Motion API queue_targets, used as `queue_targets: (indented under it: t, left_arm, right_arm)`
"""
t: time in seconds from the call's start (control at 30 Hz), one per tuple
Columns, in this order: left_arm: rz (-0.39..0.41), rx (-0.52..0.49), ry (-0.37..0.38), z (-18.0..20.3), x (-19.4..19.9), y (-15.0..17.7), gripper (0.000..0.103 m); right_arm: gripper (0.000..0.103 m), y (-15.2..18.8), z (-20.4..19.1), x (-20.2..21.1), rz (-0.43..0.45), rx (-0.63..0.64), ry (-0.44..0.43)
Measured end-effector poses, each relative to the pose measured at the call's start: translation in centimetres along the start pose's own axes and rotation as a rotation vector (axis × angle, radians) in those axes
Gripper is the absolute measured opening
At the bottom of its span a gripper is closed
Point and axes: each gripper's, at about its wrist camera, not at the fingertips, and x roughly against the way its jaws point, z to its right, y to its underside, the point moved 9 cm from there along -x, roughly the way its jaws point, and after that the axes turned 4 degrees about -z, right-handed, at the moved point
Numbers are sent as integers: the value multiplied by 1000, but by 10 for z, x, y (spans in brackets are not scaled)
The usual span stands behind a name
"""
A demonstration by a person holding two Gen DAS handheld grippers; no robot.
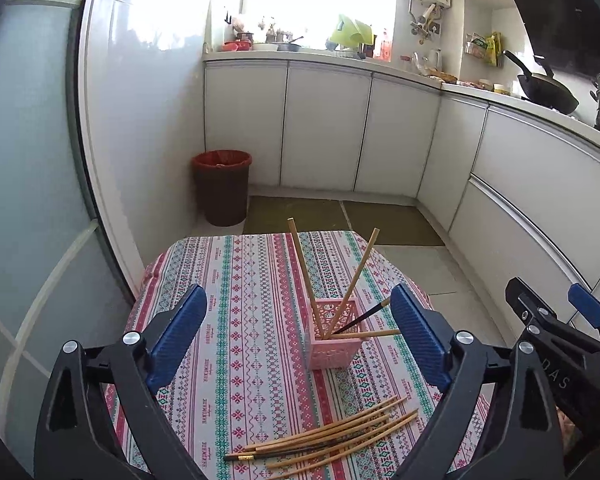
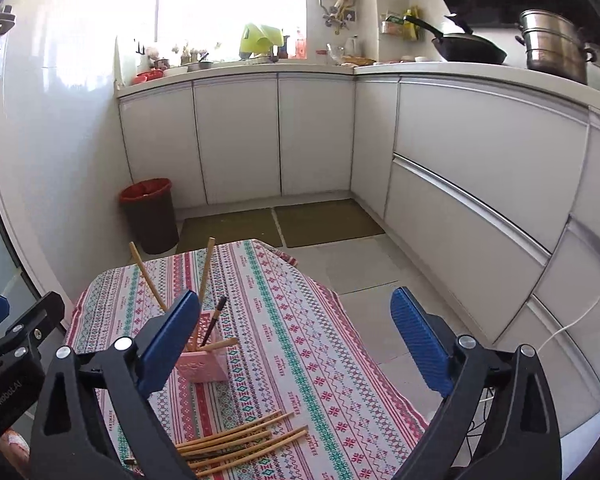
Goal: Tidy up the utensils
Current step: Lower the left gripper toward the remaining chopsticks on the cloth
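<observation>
Fingers, left gripper (image 1: 298, 338): two blue ribbed pads (image 1: 178, 334) spread wide, nothing between them, hovering above the table; lower centre of the left wrist view. Seen again at the far left edge of the right wrist view.

Fingers, right gripper (image 2: 296, 340): blue pads (image 2: 418, 342) likewise spread apart and empty; lower centre of the right wrist view. Its black frame and one blue pad also appear at the lower right of the left wrist view.

Pink basket (image 1: 334, 334): small latticed holder, upright on the tablecloth, centre of the left wrist view, between the left pads. Partly hidden behind the right gripper's left pad in the right wrist view.

Chopsticks in basket (image 1: 302, 268): two light wooden ones standing tilted and splayed apart; one dark-tipped and one light leaning low over the right rim.

Loose chopsticks (image 1: 328, 434): several in a fanned bundle lying flat on the cloth, bottom centre of both views, apart from the basket.

Tablecloth (image 1: 236, 320): striped pattern in red, green and white, covering the table.

Bin (image 1: 222, 186): dark, red liner, on the floor beyond the table, upper left of centre.

Wok (image 2: 470, 50): black, on the counter, upper right.
</observation>
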Motion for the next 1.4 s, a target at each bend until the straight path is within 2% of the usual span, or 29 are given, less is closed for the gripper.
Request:
queue_targets:
  t: [0.17,0.6,0.67,0.8,0.9,1.03,1.2,1.23,1.3,1.37,1.4]
  left_arm:
    - [-4,-25,-7,8,7,10,95]
    - [-66,-67,16,22,13,38,96]
    - [-138,-88,42,27,3,46,96]
    - [-389,-185,140,48,-29,86,96]
    - [-489,-289,147,64,-48,120,96]
    - [-619,-407,188,92,-71,169,96]
    - [-696,-523,213,122,-94,206,95]
    - [-700,-543,224,130,-97,209,93]
    - [-710,-595,267,147,-106,216,76]
    - [-745,-628,280,158,-119,222,60]
    - [-759,-635,274,162,-126,224,57]
  right_arm:
    - [96,16,16,6,-8,3,38]
    - [96,40,39,21,-61,-33,26]
    - [96,46,48,20,-91,-62,14]
    - [96,71,71,16,-192,-168,-52]
    - [96,87,89,11,-239,-218,-68]
    - [96,96,107,5,-258,-249,-58]
    - [96,107,125,-9,-318,-322,-80]
    - [96,108,130,-12,-327,-335,-83]
    - [96,110,140,-15,-328,-353,-72]
    - [96,109,150,-18,-317,-366,-58]
    - [96,108,154,-19,-313,-370,-52]
